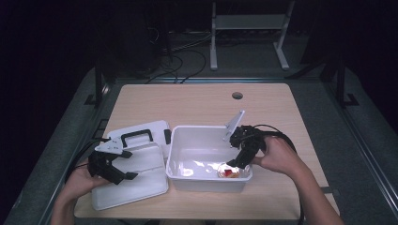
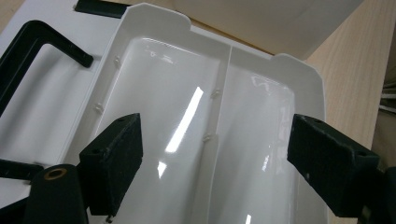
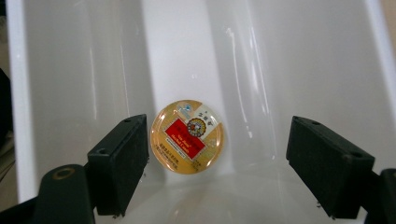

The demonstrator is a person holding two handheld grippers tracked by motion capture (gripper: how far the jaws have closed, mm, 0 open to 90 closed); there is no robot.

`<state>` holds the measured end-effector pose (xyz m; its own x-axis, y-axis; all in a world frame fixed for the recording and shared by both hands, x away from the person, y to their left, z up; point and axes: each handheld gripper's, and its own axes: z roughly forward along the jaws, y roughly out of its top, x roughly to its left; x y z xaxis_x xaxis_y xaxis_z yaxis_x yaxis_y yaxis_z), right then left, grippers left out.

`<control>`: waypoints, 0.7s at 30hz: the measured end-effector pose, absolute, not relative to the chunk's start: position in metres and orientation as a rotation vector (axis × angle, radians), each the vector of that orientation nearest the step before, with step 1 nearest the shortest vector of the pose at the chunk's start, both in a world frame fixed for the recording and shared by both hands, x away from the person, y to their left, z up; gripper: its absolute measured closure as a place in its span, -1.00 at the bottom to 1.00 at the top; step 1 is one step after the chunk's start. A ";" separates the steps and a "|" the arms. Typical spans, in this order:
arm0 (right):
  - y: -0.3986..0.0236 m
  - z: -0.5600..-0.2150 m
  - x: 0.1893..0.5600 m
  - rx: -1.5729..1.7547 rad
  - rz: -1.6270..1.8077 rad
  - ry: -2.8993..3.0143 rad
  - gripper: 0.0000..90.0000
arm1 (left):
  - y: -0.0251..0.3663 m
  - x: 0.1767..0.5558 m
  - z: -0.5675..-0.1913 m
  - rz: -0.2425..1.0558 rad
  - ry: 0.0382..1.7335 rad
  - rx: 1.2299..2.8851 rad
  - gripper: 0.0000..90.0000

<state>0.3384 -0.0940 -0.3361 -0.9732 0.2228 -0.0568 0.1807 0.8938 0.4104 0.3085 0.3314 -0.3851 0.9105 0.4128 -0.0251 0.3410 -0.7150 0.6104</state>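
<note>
High view, white bin (image 1: 180, 154) holding round labelled tin (image 1: 228, 172), divided tray (image 1: 136, 176) bare

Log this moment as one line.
left tool: open over tray | right tool: open in bin, round tin between jaws, ungripped | lid: off, on table

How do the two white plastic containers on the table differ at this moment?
The white box is deep and undivided, with a small round tin lying in it; the white tray beside it is shallow, split by a ridge and holds nothing. The right hand-held gripper reaches open into the box; the left hand-held gripper hovers open over the tray. Both are glossy white.
</note>
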 end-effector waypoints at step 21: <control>-0.180 -0.306 0.313 0.508 0.776 2.782 -0.47 | 0.330 0.308 -0.386 0.150 0.538 2.438 -0.60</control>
<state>0.3130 -0.1800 -0.3058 -0.9190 0.3799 -0.1057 0.2702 0.8020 0.5326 0.3075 0.3300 -0.3862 0.9102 0.4135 -0.0230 0.3418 -0.7187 0.6055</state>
